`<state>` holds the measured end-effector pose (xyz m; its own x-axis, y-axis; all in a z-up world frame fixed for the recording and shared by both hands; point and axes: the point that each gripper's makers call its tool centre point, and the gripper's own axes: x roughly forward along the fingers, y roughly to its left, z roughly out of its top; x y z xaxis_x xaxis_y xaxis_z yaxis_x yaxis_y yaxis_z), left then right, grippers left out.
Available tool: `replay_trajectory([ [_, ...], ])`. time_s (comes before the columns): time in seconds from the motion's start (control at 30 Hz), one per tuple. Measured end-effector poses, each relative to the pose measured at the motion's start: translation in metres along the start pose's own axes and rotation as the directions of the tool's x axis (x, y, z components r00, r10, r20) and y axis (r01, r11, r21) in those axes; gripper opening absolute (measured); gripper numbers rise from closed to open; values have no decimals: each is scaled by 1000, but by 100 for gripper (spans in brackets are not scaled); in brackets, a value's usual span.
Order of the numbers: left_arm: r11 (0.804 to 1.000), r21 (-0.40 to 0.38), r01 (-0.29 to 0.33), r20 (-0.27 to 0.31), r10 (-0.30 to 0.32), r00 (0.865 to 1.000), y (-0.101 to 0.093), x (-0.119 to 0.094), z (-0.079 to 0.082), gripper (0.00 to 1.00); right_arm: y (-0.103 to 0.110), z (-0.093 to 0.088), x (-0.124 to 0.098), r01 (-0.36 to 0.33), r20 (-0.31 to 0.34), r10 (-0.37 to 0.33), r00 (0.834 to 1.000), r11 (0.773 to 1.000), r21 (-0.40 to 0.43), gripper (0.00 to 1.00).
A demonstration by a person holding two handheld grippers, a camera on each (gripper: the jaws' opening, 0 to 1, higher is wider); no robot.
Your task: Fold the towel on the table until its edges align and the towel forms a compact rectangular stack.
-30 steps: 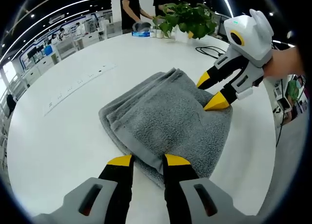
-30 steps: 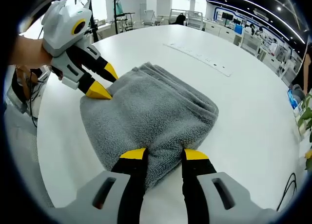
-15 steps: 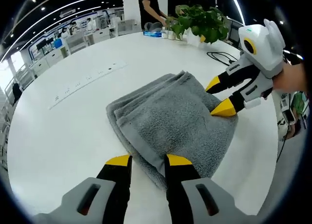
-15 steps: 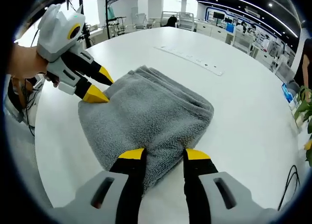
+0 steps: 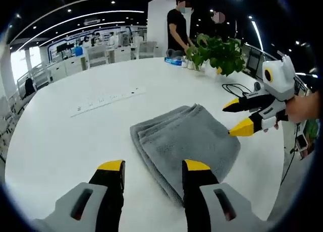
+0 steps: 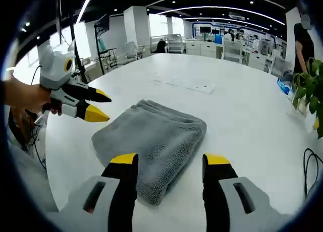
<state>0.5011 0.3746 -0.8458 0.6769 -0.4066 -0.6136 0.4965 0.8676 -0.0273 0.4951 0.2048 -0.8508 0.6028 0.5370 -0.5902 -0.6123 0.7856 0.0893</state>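
The grey towel [image 5: 189, 141] lies folded in a thick, soft terry stack mid-way across the white round counter [image 5: 65, 141], and both tools hang clear of it, the left tool [image 5: 154, 166] and the right tool [image 6: 169, 161] each with jaws apart and empty. The plush layers look springy, with the stacked edges fanned a little on the far side. A stray nudge from either tool could slide them out of line.

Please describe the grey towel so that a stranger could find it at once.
Look at the large round white table. Near its edge lies a folded grey terry-cloth towel, a thick rectangular stack. It is the table's one soft, grey thing.
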Motion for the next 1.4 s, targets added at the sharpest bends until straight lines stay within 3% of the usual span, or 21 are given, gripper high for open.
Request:
replay_trajectory([
  [0.27,999,-30,-45,9,45,999,4,-20,2,62,5,2,-15,9,12,-8,1000,999,-44,68],
  [0.5,995,18,-102,54,101,993,8,-42,6,79,15,7,-30,11,43,-8,999,997,-74,77],
  [0.8,995,28,-99,109,95,989,-3,-67,4,96,28,5,-41,-1,72,8,997,996,-87,88],
  [1.0,992,78,-96,106,88,990,-14,-82,-7,99,33,0,-50,-2,82,9,997,996,-92,94],
  [1.13,993,72,-96,113,87,990,-18,-92,-13,99,38,-5,-58,-1,88,9,996,996,-94,99],
  [1.4,991,58,-117,123,110,986,-20,-114,-25,99,44,-5,-77,6,126,5,992,996,-92,99],
])
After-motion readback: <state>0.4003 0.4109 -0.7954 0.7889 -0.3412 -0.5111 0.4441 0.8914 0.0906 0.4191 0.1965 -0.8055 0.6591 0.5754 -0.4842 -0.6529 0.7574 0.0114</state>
